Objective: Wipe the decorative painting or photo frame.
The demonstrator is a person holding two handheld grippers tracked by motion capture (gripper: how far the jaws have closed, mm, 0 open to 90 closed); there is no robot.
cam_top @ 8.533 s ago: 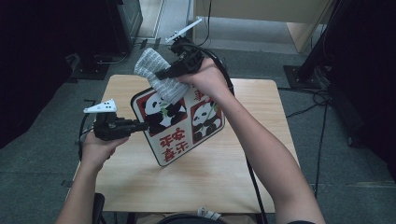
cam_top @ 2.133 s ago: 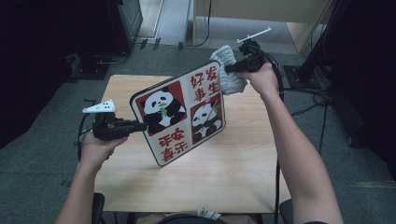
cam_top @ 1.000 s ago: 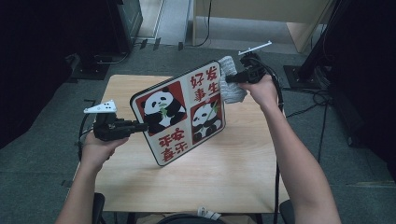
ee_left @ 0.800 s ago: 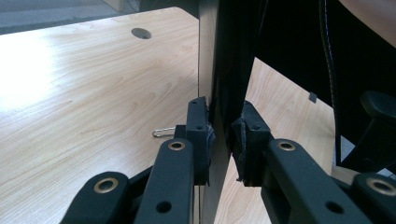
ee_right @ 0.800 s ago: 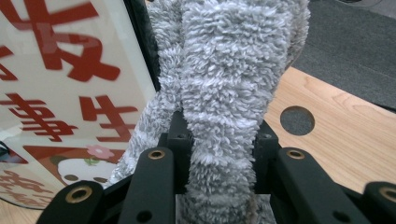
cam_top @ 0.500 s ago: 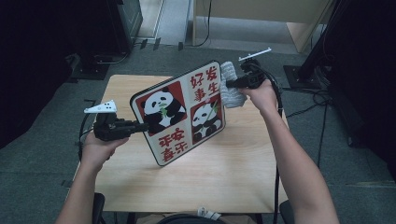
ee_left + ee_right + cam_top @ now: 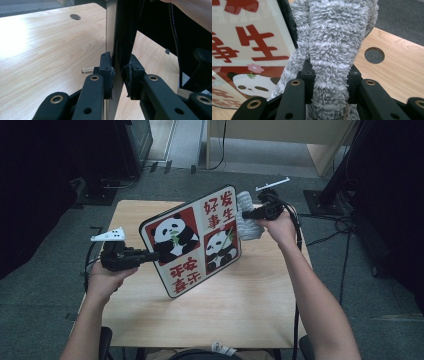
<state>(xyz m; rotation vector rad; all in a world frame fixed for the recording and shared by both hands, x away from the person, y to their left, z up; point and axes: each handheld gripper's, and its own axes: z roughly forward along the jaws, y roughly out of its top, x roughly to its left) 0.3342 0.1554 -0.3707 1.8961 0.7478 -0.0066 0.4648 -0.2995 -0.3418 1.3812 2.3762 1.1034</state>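
Panda board (image 7: pixel 192 240) above table (image 7: pixel 250 305), cloth (image 7: pixel 246 217) at its right

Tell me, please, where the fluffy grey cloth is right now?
In the high view, the fluffy grey cloth hangs clamped in the right gripper, against the right edge of the panda picture board.

A light wooden table (image 7: pixel 250 305) is standing at the middle of the high view, its grain running across. A round cable hole (image 7: pixel 374 55) is sitting in the tabletop at three o'clock in the right gripper view; another round hole (image 7: pixel 75 17) is showing at eleven o'clock in the left gripper view. A small metal paper clip (image 7: pixel 87 70) is lying flat on the wood at the centre there. Grey carpet (image 7: pixel 45 290) is spreading around the table, with black cables (image 7: pixel 345 227) trailing across it at three o'clock.
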